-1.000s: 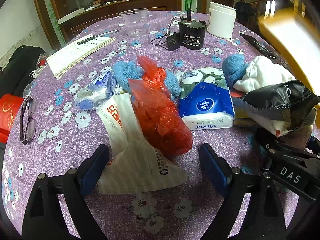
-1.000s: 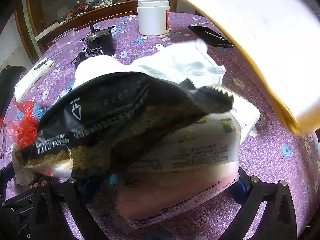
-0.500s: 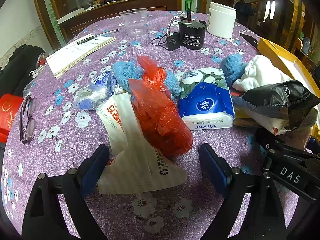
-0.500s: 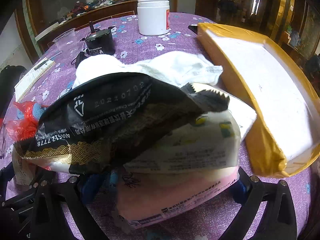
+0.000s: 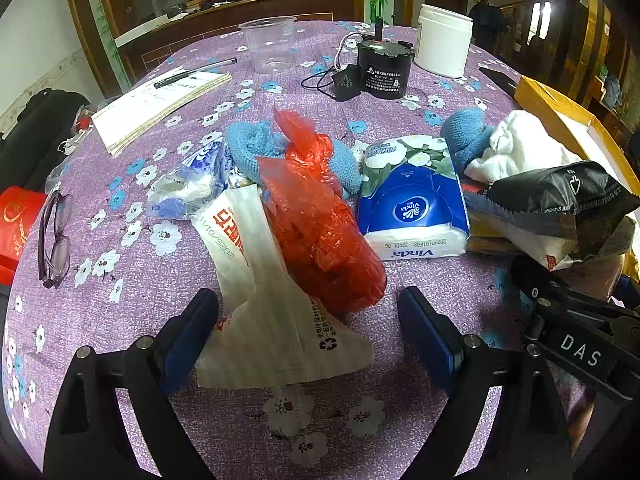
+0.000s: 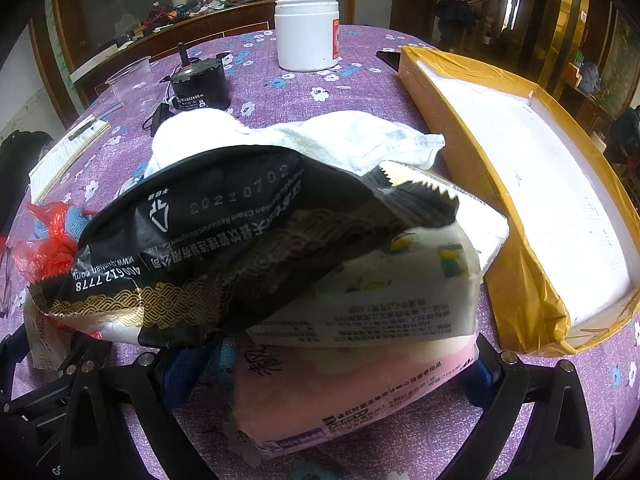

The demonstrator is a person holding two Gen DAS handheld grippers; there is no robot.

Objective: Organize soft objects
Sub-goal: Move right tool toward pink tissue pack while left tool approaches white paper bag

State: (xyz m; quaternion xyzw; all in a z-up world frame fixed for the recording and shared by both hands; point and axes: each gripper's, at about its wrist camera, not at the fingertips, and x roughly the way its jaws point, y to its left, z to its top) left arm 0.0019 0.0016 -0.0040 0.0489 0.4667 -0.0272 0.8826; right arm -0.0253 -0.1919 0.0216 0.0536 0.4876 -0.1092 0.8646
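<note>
In the left wrist view my left gripper [image 5: 310,332] is open and low over the purple floral tablecloth [image 5: 132,280]. A white paper bag [image 5: 264,312] and a red plastic bag [image 5: 320,232] lie between its blue fingers [image 5: 192,328]. Beyond them are blue knitted cloths [image 5: 256,144], a blue Vinda tissue pack [image 5: 412,208] and a white towel [image 5: 520,144]. In the right wrist view my right gripper [image 6: 330,368] is open around a pink tissue pack [image 6: 352,396]. A white printed pack [image 6: 380,300] and a black foil bag [image 6: 224,240] are piled on it.
A yellow-taped box [image 6: 532,184] with a white inside lies on the table's right side, next to the pile. Farther back stand a white jar [image 6: 306,34], a black motor [image 5: 384,72], a clear cup [image 5: 268,44] and a notepad [image 5: 156,108]. Glasses [image 5: 54,236] lie left.
The yellow box came down from the upper right, blurred a second ago, and now rests on the table beside the pile. Neither gripper has moved.
</note>
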